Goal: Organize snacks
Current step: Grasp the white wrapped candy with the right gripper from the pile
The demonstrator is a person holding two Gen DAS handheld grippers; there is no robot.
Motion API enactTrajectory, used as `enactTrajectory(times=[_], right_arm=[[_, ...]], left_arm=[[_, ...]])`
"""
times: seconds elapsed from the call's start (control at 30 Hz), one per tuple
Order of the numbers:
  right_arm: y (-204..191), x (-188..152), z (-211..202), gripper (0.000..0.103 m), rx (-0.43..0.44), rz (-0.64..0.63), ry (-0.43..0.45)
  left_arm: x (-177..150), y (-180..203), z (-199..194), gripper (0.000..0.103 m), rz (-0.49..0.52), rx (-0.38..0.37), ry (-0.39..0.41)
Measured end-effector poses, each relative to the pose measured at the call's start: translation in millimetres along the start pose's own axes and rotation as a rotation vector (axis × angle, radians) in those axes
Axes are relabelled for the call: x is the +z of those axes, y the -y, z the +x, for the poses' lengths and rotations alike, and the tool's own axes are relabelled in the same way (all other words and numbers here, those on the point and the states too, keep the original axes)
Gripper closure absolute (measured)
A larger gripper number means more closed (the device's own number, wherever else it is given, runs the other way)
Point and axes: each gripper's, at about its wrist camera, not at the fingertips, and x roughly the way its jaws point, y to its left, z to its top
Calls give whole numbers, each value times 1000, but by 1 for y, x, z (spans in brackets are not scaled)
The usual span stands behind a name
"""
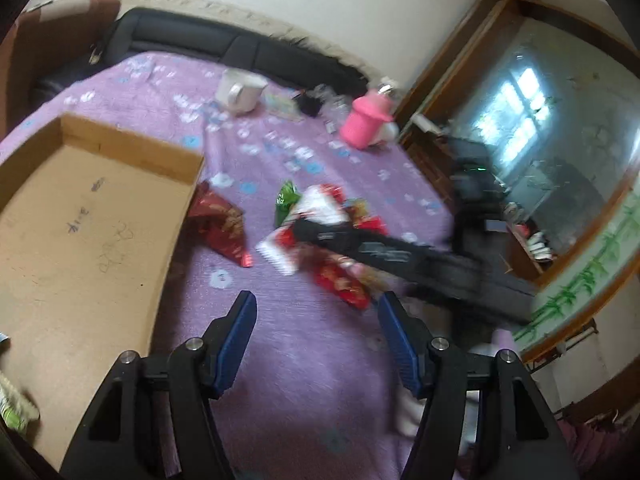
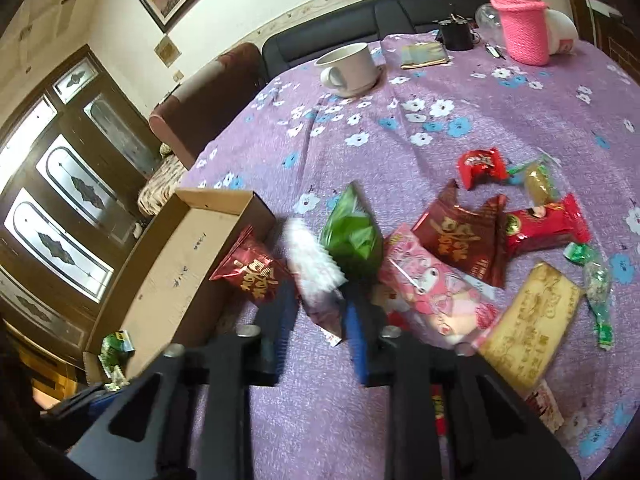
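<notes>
Left wrist view: your left gripper (image 1: pixel 316 320) hangs at the bottom centre of the frame, its blue pads (image 1: pixel 240 332) standing wide apart with only purple floral cloth (image 1: pixel 304 380) between them, nothing held; the cardboard box (image 1: pixel 80 232) fills the left of the frame, a green packet (image 1: pixel 12 412) lying at its lower left corner; a heap of snack packets (image 1: pixel 320 236) sits at centre, blurred, with your right gripper (image 1: pixel 320 236) reaching into it from the right.

Right wrist view: your right gripper (image 2: pixel 316 300) sits at lower centre, jaws drawn narrow and pinching a white-edged packet (image 2: pixel 316 276) between its pads; a dark red packet (image 2: pixel 252 276) lies just left of the fingers, against the box wall (image 2: pixel 224 200); a green packet (image 2: pixel 352 236) lies just above, a pink packet (image 2: pixel 432 292) just right; more red and gold snacks spread across the right of the frame; a white cup (image 2: pixel 352 68) and a pink knitted bottle (image 2: pixel 520 28) stand along the top.
</notes>
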Motion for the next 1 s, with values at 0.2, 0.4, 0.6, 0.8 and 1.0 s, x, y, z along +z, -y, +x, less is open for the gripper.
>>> enactTrajectory(times=[0.2, 0.4, 0.6, 0.8, 1.0], right_arm=[[15, -5, -6, 79, 8, 25, 4], [27, -5, 0, 75, 67, 69, -19], [26, -5, -1, 60, 74, 68, 10], [31, -4, -1, 60, 78, 82, 52], [44, -3, 1, 82, 89, 128, 45]], left_arm=[[20, -26, 23, 40, -74, 133, 15], [34, -29, 30, 37, -96, 109, 39], [55, -30, 58, 35, -148, 100, 30], [63, -22, 75, 46, -81, 163, 33], [56, -23, 78, 93, -50, 158, -33]])
